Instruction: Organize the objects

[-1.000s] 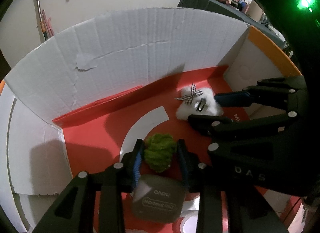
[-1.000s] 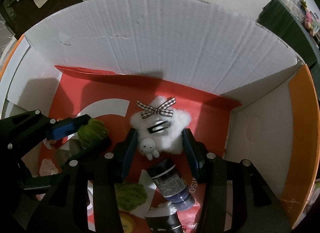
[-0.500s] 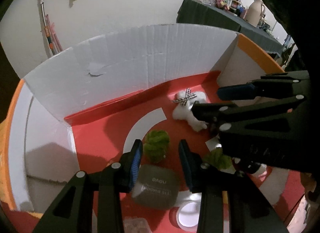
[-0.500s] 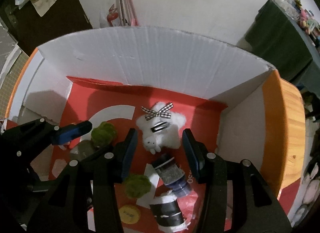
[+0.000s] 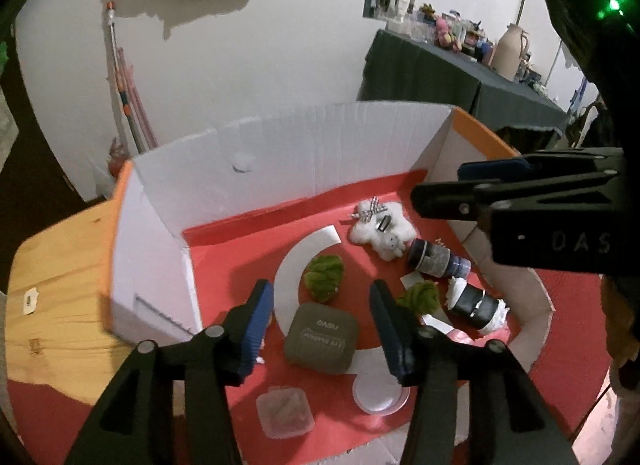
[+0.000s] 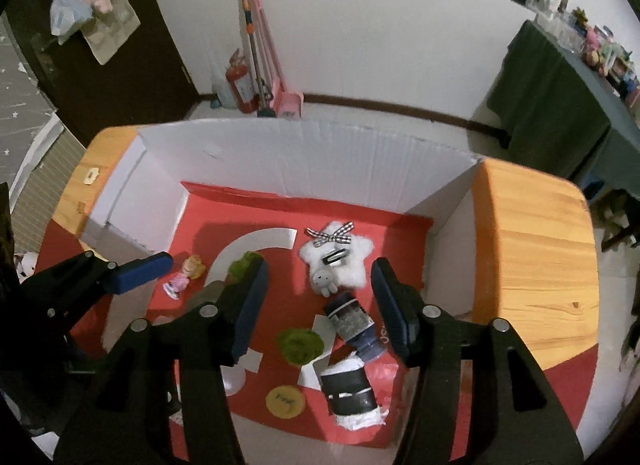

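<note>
Two grippers are hanging over the cardboard box [image 6: 360, 153], left gripper [image 5: 322, 327] and right gripper [image 6: 316, 305], fingers spread on both, gripping nothing. The box is sitting on the wooden surface [image 6: 532, 233] and is holding, on its red floor: white star plush [image 6: 338, 261], two green pom-poms [image 5: 324, 275] [image 5: 420, 297], grey case [image 5: 321, 339], dark bottle [image 6: 354, 323], black-and-white roll [image 6: 350, 389], yellow disc [image 6: 285, 401], small doll [image 6: 185, 273], clear tub [image 5: 285, 411], round lid [image 5: 378, 393].

"DAS" is legible on the right gripper [image 5: 440, 185].
</note>
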